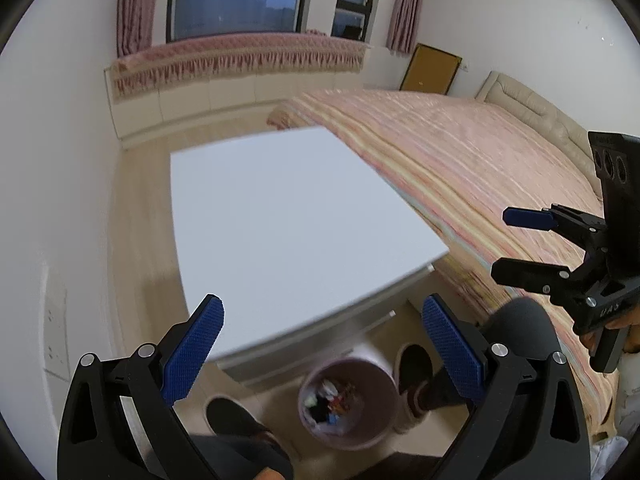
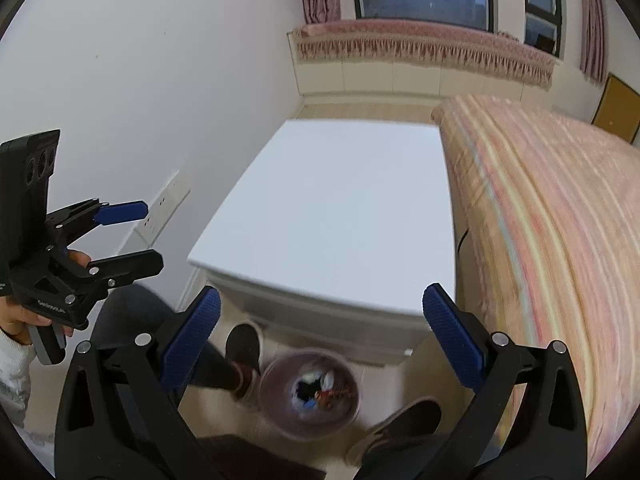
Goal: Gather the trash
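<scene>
Trash (image 1: 330, 402) heaped in a pink bin (image 1: 348, 436) on the floor between two shoes, white table (image 1: 288, 216) beyond, left gripper (image 1: 322, 350) and right gripper (image 2: 320, 346) both above — jaws wide apart, nothing between them

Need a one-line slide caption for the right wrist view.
Open, empty right gripper above a round pink trash bin holding mixed litter, before a white tabletop.

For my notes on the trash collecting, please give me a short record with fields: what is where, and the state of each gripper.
table: white table, top bare, beside the bed
bin: pink trash bin on the floor in front of the table, mixed trash inside
left gripper: left gripper open, nothing between its fingers
right gripper: right gripper open, nothing between its fingers
person: shoes on either side of the bin
</scene>
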Motion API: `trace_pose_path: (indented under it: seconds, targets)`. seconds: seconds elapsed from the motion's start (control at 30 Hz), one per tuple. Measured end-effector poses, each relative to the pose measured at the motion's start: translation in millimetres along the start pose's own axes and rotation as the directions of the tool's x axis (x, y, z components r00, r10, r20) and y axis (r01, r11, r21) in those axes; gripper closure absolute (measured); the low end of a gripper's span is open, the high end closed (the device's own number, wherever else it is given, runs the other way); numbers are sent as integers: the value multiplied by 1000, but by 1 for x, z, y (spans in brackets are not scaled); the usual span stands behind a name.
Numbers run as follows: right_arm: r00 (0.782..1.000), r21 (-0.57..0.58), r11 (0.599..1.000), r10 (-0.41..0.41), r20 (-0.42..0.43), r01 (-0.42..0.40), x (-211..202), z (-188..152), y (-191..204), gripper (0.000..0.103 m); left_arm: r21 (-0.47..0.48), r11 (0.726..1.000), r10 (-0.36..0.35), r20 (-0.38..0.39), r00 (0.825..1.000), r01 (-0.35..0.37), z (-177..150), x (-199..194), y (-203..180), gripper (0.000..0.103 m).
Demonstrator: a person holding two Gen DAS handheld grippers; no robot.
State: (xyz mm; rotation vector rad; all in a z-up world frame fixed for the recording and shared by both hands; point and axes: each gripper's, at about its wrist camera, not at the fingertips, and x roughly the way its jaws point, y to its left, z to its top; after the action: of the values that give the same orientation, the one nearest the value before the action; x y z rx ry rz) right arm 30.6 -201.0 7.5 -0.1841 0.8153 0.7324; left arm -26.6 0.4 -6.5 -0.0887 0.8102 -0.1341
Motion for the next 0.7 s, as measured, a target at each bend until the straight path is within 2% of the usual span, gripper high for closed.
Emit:
trace_pose_path:
  seconds: [0.17,0.37,0.7]
  targets:
    - [999,-21,1000,-13,45,14,-2,30,-2,3,16,999,34,27,999,-34,23,-2,5,7]
    - [998,-33,999,-6,69,8,1,55,-5,3,10,1000,9,47,999,-9,43,1,9,7]
    - [998,-52,999,0,67,4,6,61,-4,3,-15,1000,-26,19,999,26,50,8,11,6]
